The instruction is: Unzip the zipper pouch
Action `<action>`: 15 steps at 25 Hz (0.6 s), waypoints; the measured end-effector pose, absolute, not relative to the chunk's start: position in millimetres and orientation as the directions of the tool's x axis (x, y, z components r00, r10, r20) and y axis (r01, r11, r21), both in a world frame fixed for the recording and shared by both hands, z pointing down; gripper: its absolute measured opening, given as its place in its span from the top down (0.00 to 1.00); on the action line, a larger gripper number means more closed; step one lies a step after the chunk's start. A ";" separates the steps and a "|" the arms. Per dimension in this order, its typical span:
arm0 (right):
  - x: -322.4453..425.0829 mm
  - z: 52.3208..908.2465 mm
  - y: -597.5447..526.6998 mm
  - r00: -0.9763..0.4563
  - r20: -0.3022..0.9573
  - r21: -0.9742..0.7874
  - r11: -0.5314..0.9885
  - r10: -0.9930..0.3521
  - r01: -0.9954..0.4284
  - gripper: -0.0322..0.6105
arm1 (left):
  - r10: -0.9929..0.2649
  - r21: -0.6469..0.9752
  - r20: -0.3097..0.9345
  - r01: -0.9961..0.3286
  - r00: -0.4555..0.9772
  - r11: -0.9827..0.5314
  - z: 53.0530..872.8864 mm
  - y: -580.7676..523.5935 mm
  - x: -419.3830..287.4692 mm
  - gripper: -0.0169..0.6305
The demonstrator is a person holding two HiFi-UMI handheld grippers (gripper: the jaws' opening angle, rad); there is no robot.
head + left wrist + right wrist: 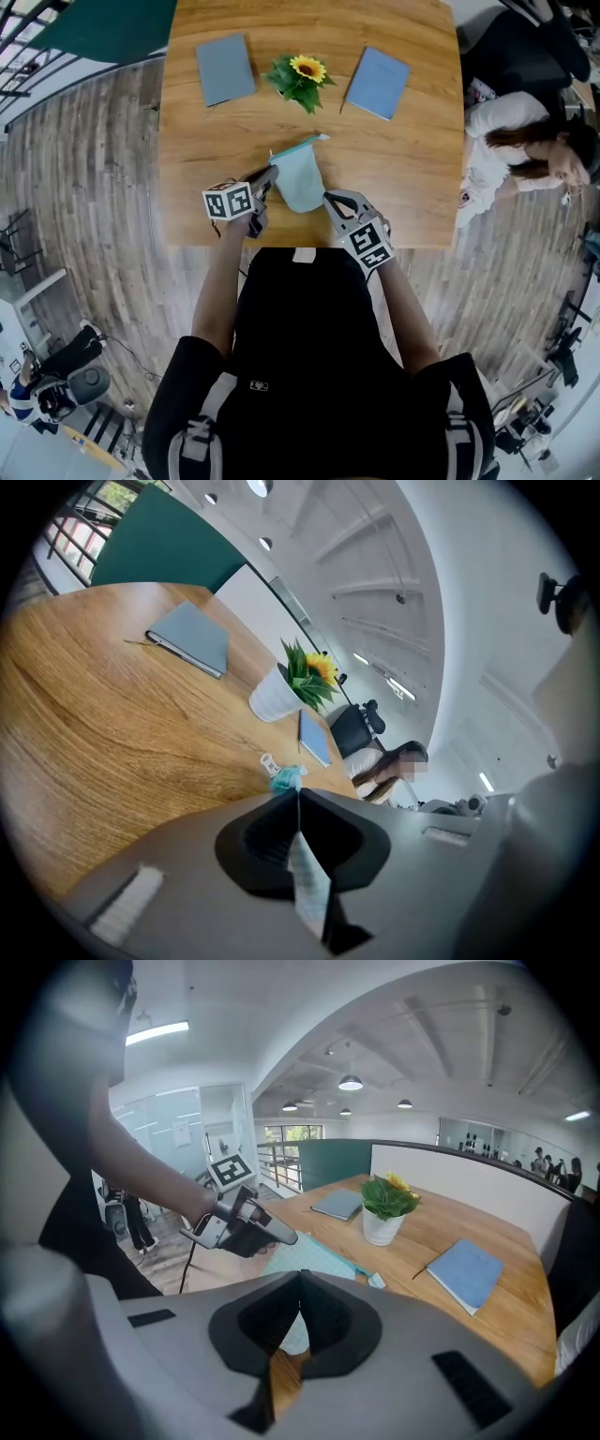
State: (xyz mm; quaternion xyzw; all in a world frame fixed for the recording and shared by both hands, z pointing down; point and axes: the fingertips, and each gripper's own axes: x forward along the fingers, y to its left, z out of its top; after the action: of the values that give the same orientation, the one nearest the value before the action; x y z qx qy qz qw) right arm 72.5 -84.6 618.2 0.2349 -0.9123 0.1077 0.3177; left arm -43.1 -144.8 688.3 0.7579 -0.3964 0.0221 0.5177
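You hold the zipper pouch (300, 176) over the near part of the tabletop (403, 169), left gripper (270, 175) and right gripper (328, 197) each clamped on its fabric, yet its zipper (298, 146) looks fully closed, so all the unzipping remains.

Warm wooden table (197, 202), streaky grain, low satin sheen. At six o'clock on it, zipper pouch (301, 180) of soft pale-teal cloth, matt (fine dotted weave up close). Eleven-o'clock notebook (225, 68) and one-o'clock notebook (378, 82): smooth, matt blue-grey covers. At twelve, white pot (270, 697), smooth, faintly glossy. Left gripper (298, 799) and right gripper (300, 1279): matt grey plastic, black insets. Dull greyish plank floor (94, 234).
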 end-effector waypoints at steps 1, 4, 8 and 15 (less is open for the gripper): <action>72.4 618.2 -83.2 -0.686 0.630 -0.046 0.865 -0.364 -0.500 0.95 | -0.578 0.765 0.441 -0.625 0.686 -0.158 685.2 -144.1 -43.5 0.96; 70.3 617.5 -79.8 -0.682 0.629 -0.042 0.860 -0.373 -0.509 0.94 | -0.575 0.748 0.446 -0.638 0.686 -0.181 678.7 -141.6 -46.7 0.96; 63.7 612.4 -76.9 -0.685 0.618 -0.045 0.853 -0.386 -0.521 0.94 | -0.573 0.730 0.448 -0.651 0.686 -0.208 668.7 -138.8 -52.5 0.96; 54.0 607.9 -71.0 -0.685 0.611 -0.032 0.852 -0.397 -0.522 0.94 | -0.581 0.677 0.448 -0.682 0.680 -0.276 648.9 -132.9 -60.9 0.96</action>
State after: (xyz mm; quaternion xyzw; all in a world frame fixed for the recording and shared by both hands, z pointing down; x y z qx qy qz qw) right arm 54.0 -71.0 607.9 0.2517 -0.9122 0.1022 0.3066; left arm -60.9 -132.9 648.9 0.7967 -0.3964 0.0561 0.4528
